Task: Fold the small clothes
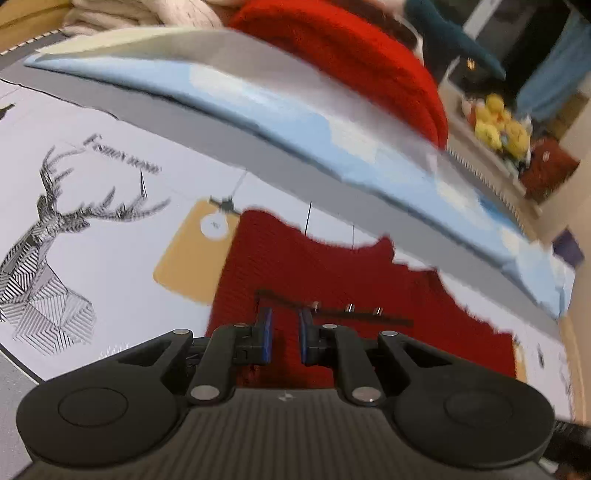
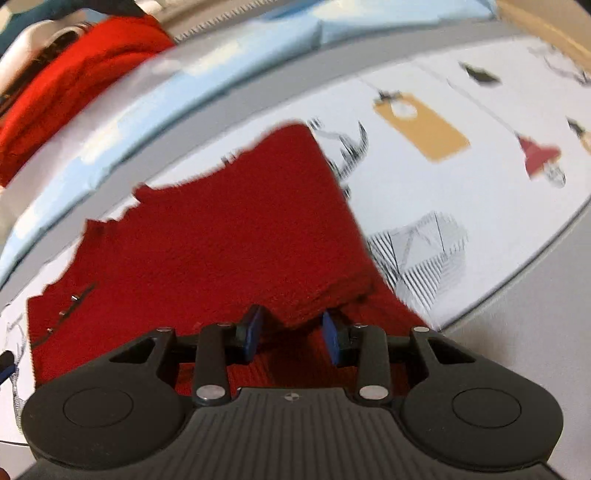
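Observation:
A small dark red knitted garment lies on a white printed cloth and also shows in the right wrist view. It has a black strip with metal studs. My left gripper hovers just above the garment's near part, its blue pads a small gap apart with only cloth seen behind the gap. My right gripper is open over the garment's near right edge, where a folded layer of red knit reaches between the pads.
The white cloth carries a deer print and a tan tag print. A light blue and grey board runs along the far side. Behind it lie a bright red knit, cream clothes and yellow toys.

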`<state>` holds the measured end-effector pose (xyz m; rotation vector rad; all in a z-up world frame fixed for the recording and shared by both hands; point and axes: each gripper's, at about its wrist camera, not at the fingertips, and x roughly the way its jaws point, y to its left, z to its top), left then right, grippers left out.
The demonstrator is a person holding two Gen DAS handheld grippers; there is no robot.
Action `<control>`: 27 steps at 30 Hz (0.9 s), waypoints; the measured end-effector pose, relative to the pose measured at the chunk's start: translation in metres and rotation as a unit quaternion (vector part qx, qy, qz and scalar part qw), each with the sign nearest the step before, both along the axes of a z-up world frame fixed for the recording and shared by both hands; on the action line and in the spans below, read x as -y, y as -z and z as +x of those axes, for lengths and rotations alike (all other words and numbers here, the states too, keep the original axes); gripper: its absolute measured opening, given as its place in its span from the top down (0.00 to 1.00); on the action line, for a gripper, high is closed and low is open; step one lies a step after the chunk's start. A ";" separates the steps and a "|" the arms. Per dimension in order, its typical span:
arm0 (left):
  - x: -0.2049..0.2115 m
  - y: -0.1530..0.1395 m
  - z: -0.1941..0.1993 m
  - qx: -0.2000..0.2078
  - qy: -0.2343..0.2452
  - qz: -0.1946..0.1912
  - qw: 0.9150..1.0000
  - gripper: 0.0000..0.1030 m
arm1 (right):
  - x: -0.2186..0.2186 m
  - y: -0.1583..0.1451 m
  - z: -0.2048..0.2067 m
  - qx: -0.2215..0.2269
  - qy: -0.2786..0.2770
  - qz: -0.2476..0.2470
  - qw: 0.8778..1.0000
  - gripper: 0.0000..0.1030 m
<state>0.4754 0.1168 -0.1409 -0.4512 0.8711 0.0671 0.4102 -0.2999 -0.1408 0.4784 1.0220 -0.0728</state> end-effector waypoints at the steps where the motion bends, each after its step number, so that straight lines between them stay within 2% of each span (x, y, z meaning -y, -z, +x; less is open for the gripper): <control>1: 0.003 0.007 0.004 -0.027 0.007 0.012 1.000 0.85 | 0.000 0.000 0.000 0.001 0.001 0.002 1.000 0.62; 3: 0.005 0.023 0.005 -0.063 0.012 0.033 0.997 0.85 | 0.002 0.006 0.003 -0.011 0.002 0.003 1.000 0.62; 5: 0.004 0.025 0.004 -0.064 0.010 0.030 0.997 0.85 | 0.007 0.016 0.004 -0.034 0.012 0.004 0.999 0.63; 7: 0.003 0.018 0.003 -0.055 0.013 0.028 0.998 0.85 | 0.011 0.015 0.003 -0.040 0.020 0.009 0.999 0.59; 10: 0.006 0.009 0.001 -0.038 0.021 0.033 0.998 0.84 | 0.004 0.000 0.000 -0.019 0.011 -0.015 1.000 0.59; 14: 0.017 0.008 0.001 -0.038 0.035 0.058 0.997 0.84 | -0.001 -0.015 -0.002 0.004 0.006 -0.033 0.999 0.59; 17: 0.020 0.007 0.002 -0.035 0.039 0.060 0.997 0.83 | -0.007 -0.025 -0.005 0.029 0.001 -0.060 0.998 0.59; 22: 0.024 0.008 0.002 -0.033 0.045 0.065 0.996 0.83 | -0.008 -0.026 -0.002 0.060 -0.016 -0.051 0.997 0.59; 24: 0.027 0.008 0.001 -0.031 0.049 0.069 0.996 0.83 | -0.005 -0.016 0.002 0.046 -0.019 -0.050 0.998 0.59; 27: 0.029 0.009 0.001 -0.031 0.055 0.072 0.995 0.83 | 0.005 0.007 0.007 -0.005 -0.008 -0.017 1.000 0.60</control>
